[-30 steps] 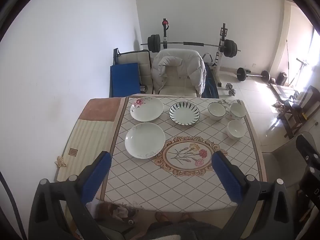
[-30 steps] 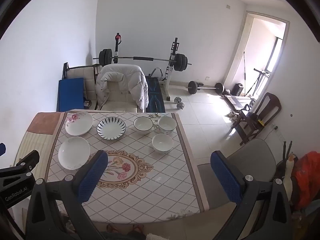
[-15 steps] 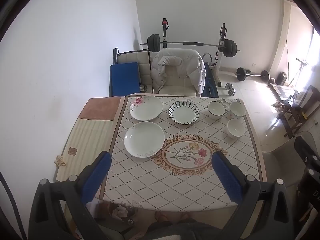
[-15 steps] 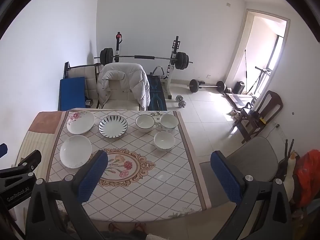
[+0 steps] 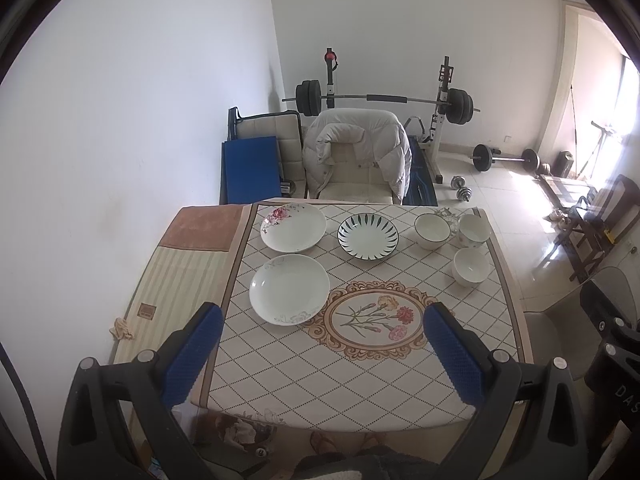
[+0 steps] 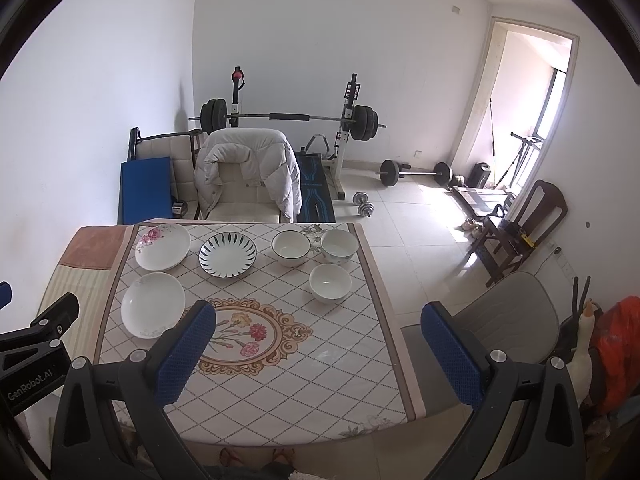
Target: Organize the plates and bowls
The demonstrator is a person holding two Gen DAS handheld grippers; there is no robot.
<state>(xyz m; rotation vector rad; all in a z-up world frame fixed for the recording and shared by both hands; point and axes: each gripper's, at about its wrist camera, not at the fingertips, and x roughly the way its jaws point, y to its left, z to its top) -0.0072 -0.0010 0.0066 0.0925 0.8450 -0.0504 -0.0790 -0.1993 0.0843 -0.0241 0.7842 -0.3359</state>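
Nearest: left gripper [image 5: 322,354], blue pads spread wide, nothing between them, held above the near edge of the bench [image 5: 280,380]; right gripper [image 6: 318,354], likewise spread wide and empty, held over the bench's near right corner. Bench covering: diamond-check cloth with a floral medallion [image 5: 374,316] at centre. On the cloth, 3 plates and 3 bowls, all upright and apart except as noted. Item 1: plain white plate [image 5: 289,289], left of the medallion, its rim just overlapping the medallion border. Item 2: small white bowl [image 5: 471,266], near the right edge. Item 3: white plate with pink flowers [image 5: 293,227], far left. Item 4: plate with dark leaf-stripe rim [image 5: 368,236], just right of item 3. Item 5: dark-rimmed bowl [image 5: 432,231]. Item 6: patterned bowl [image 5: 474,230] at the far right corner (whether it touches item 5 cannot be told). Beyond the bench: chair draped with a white padded jacket [image 5: 358,148], then a barbell rack [image 5: 384,98] against the wall.
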